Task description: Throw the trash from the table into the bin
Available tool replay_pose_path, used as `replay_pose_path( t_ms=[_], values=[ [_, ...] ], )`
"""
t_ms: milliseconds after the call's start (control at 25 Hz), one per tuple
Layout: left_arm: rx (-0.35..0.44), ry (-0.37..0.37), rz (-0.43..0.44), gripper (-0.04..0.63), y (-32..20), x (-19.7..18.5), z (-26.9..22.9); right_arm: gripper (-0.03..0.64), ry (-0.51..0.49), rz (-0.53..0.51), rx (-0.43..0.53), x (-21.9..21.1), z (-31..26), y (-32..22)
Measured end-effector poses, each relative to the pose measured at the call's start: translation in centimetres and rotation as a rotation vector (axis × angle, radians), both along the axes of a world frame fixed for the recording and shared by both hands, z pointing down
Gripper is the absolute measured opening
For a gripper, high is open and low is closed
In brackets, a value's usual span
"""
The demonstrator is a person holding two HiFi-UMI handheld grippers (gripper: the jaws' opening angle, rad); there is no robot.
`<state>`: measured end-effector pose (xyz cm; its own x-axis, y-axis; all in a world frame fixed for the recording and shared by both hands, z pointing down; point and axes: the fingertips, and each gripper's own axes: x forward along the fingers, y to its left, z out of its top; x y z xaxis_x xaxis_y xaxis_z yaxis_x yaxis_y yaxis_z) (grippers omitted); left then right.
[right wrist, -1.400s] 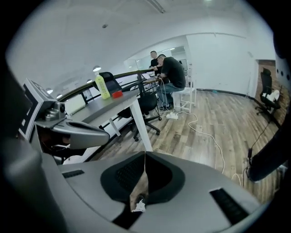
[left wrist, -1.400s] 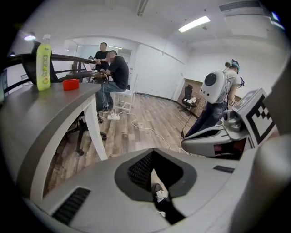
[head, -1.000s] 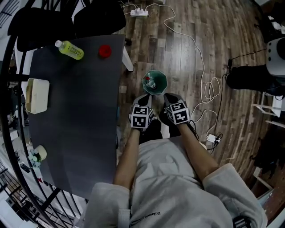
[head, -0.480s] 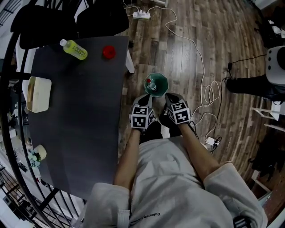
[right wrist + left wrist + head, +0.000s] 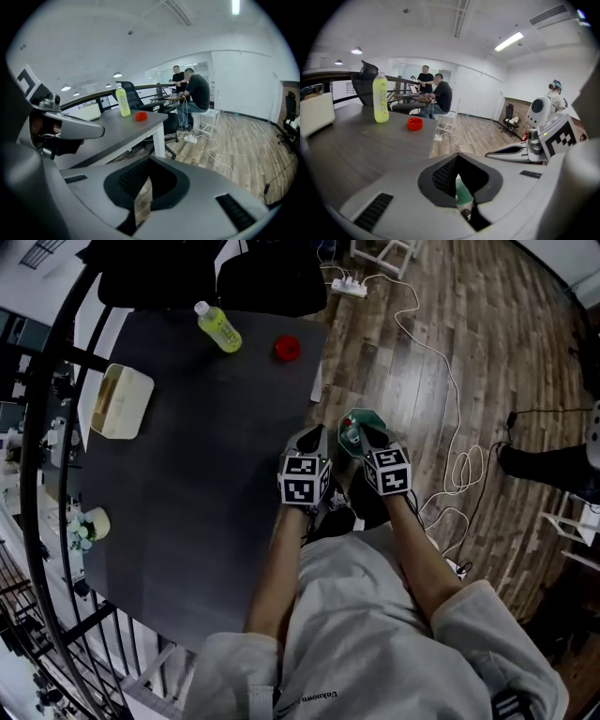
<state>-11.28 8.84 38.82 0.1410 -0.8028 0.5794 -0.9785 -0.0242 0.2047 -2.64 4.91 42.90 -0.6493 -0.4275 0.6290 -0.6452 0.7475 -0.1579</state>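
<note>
On the dark table [image 5: 187,484] a yellow-green bottle [image 5: 217,327] lies at the far end, with a red cap [image 5: 287,348] beside it; the left gripper view shows the bottle [image 5: 380,100] and the cap [image 5: 415,123] too. The green bin [image 5: 367,418] stands on the floor by the table's right edge with a small bottle in it. My left gripper [image 5: 309,440] and right gripper [image 5: 373,435] hang side by side over the bin's near rim. Both are shut and hold nothing. A sliver of green bin [image 5: 462,192] shows under the left gripper [image 5: 458,161]. Floor shows under the right gripper [image 5: 149,164].
A white box [image 5: 122,401] and a small cup [image 5: 89,526] sit on the table's left side. Black chairs [image 5: 272,277] stand at its far end. White cables [image 5: 441,362] and a power strip [image 5: 354,287] lie on the wooden floor. People sit at a desk [image 5: 433,96] farther back.
Both grippers have risen and moved forward, from just short of the bin to over its near rim. The view has swung, showing more of the table.
</note>
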Motion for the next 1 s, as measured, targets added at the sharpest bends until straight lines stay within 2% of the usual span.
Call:
replay_pose_path(
  t_ms=[240, 400, 560, 680, 760, 1000],
  values=[
    [0.060, -0.067, -0.146, 0.028, -0.4, -7.5, -4.0, 0.002, -0.068, -0.071, 0.068, -6.5, -3.5, -1.4],
    [0.087, -0.085, -0.214, 0.028, -1.0, -10.3, -5.9, 0.002, -0.095, -0.089, 0.088, -8.9, -4.8, -2.9],
    [0.081, -0.083, -0.234, 0.028, -1.7, -12.0, -5.7, 0.003, -0.091, -0.125, 0.098, -11.1, -4.9, -4.0],
    [0.070, -0.069, -0.248, 0.028, -2.4, -13.0, -5.0, 0.038, -0.095, -0.152, 0.085, -13.0, -4.7, -5.2],
    [0.067, -0.058, -0.246, 0.028, -3.0, -13.1, -4.6, 0.038, -0.084, -0.173, 0.081, -14.1, -4.4, -6.2],
    [0.044, -0.007, -0.248, 0.028, -5.2, -14.1, -2.3, 0.043, -0.018, -0.340, 0.061, -17.7, -3.7, -7.3]
  ],
)
